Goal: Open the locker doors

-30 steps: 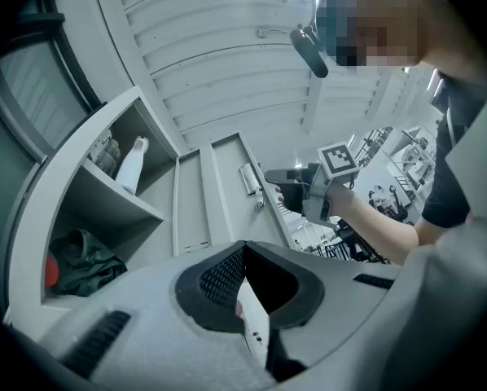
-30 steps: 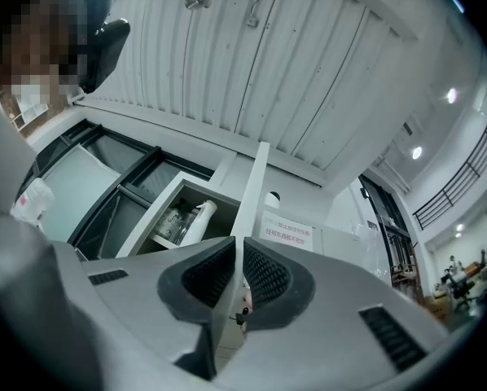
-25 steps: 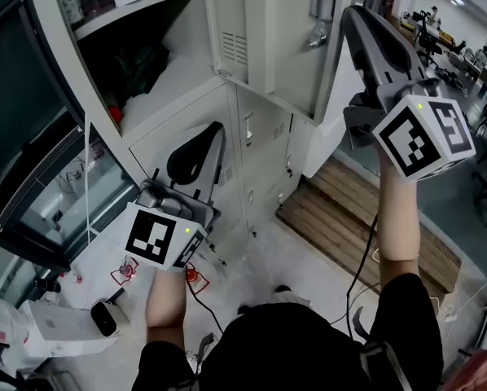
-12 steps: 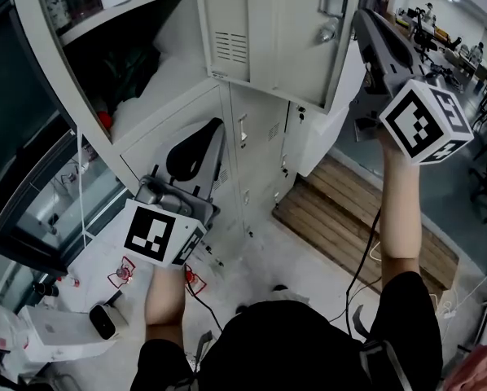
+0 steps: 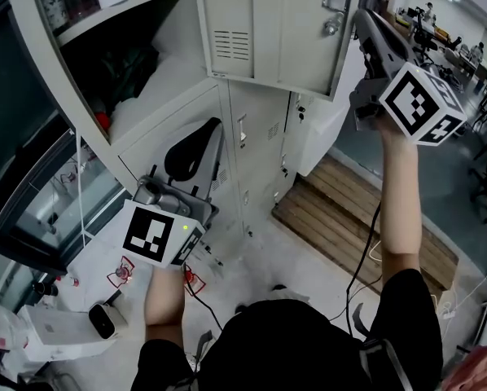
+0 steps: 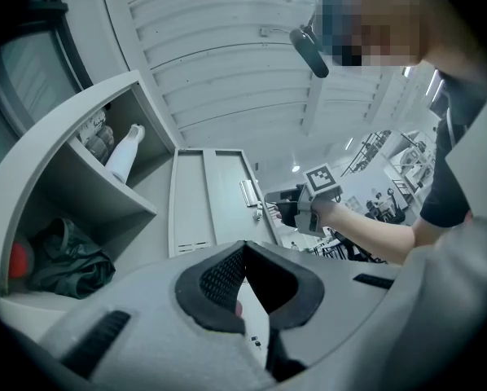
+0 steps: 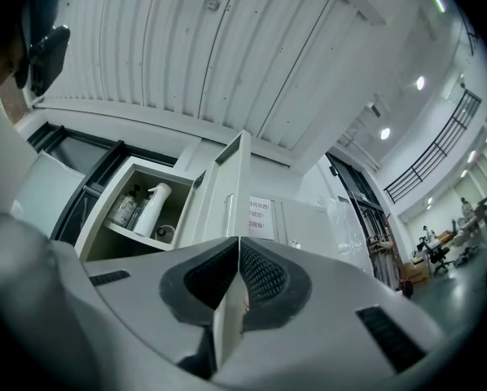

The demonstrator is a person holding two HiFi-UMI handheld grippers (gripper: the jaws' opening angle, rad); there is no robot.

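Locker door (image 5: 268, 31) at twelve o'clock, partly swung out, edge pinched in right tongs (image 5: 360, 19); left tongs (image 5: 215, 129) closed, empty, at eight o'clock; next, probably swinging wider, then releasing toward shut lower doors (image 5: 256, 137).

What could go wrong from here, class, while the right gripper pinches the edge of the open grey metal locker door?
The right gripper holds only the thin edge of the grey metal locker door, so it may slip off if the pull turns sideways. The round metal knob sits close to that gripper and could snag it as the door swings.
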